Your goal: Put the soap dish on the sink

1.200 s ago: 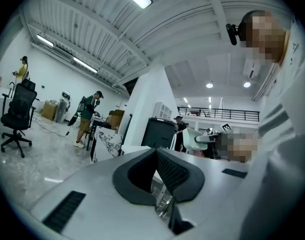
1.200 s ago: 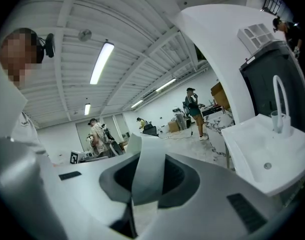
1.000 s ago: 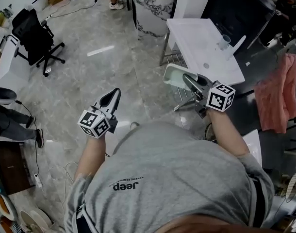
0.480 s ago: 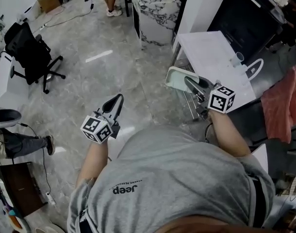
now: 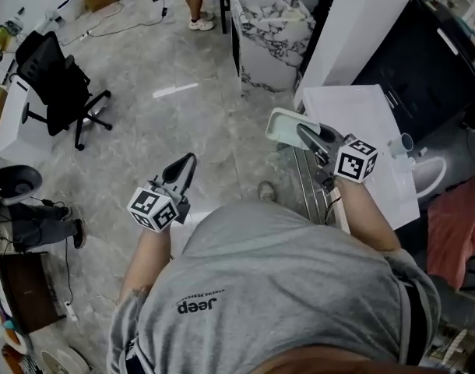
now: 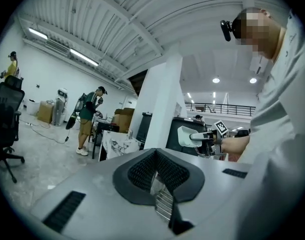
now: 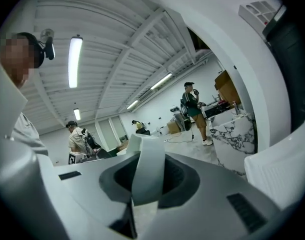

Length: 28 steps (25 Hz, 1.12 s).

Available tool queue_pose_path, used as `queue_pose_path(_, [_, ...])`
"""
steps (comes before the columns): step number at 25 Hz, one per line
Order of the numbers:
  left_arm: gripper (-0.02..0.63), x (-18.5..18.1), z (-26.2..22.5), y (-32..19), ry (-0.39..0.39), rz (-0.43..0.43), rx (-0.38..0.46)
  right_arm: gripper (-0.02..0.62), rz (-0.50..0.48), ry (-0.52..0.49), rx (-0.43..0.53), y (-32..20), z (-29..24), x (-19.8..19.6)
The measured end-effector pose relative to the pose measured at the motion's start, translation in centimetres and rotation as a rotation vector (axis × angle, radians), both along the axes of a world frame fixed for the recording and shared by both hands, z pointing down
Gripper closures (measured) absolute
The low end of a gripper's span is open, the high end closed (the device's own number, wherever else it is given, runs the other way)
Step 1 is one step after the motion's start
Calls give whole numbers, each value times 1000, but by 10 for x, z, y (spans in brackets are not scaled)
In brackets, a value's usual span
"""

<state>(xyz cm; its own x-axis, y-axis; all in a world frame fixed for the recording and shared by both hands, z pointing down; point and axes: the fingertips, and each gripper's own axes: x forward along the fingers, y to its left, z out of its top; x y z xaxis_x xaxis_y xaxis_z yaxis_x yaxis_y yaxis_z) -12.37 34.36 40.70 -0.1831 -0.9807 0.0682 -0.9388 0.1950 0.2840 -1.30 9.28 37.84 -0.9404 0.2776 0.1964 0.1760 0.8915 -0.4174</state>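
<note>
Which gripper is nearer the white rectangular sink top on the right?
Right. The right gripper, shut on the pale rounded soap dish, is close beside the white sink; the left gripper, shut and empty, is farther off over the grey floor.

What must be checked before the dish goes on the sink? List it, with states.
1. Right tongs gripping dish: ok.
2. Left tongs empty and shut: ok.
3. The dish over the sink: not ok, it hangs short of the edge.
4. Bare spot on the sink top: ok.
5. The cup away from that spot: ok.
6. The dish level: cannot tell.
</note>
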Motion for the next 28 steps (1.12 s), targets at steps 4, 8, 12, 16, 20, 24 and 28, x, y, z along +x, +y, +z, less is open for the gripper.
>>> queue_pose_path(4, [591, -49, -15, -61, 13, -71, 22, 485, -41, -1, -27, -68, -5, -55])
queue_pose_path(8, [592, -87, -28, -126, 19, -101, 27, 483, -79, -11, -51, -129, -12, -97])
queue_pose_path(12, [592, -116, -32, -173, 10, -82, 10, 485, -74, 0, -67, -169, -6, -126])
queue_pose_path(16, [591, -147, -32, -193, 20, -25, 21, 485, -37, 19, -63, -168, 0, -147])
queue_pose_path(20, [592, -175, -34, -214, 4, 39, 38, 485, -13, 10, -23, -164, -6, -175])
queue_pose_path(24, [592, -176, -27, -258, -5, 195, 16, 485, 108, 5, -25, -179, -6, -162])
queue_pose_path(28, [592, -164, -23, -313, -22, 334, 6, 485, 288, 10, -86, -228, 6, -130])
